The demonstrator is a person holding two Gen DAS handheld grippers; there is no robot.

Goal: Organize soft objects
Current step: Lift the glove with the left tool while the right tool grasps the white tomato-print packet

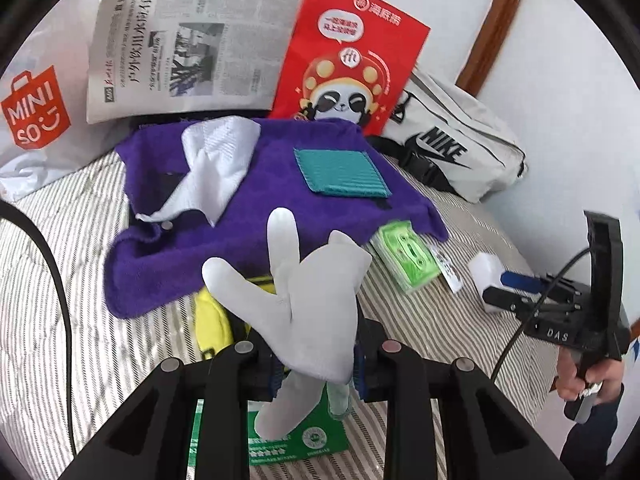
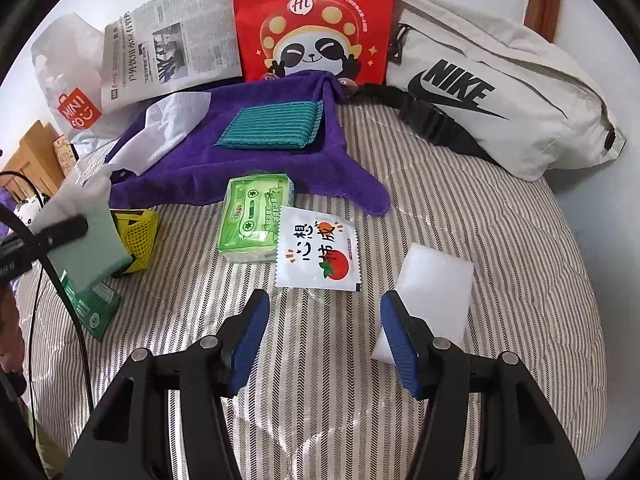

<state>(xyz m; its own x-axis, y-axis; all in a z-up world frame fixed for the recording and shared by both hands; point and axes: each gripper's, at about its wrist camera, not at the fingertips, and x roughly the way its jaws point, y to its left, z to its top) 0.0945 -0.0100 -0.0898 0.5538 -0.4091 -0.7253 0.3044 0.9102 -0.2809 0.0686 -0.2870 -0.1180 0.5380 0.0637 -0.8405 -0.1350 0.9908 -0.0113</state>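
— What was the left tool doing just then?

— It was clamped on a white glove, lifted clear of the striped bed cover. The glove hung limp from the pinch, fingers splayed upward, so I'd judge it was being carried rather than laid down.

— Carried where?

— Probably toward the purple towel, which lay spread over something bulky at the back. A white cloth and a teal striped sponge cloth already rested on it, so it looked like the gathering spot for soft things.

— And the right tool?

— Its jaws stood apart with nothing between them, poised low over the bed. A white foam sponge lay just beside its right finger, likely the next pick.

— Anything else nearby?

— A green tissue pack and a persimmon-printed sachet lay touching each other ahead of that tool. A yellow basket sat partly under the towel's edge.
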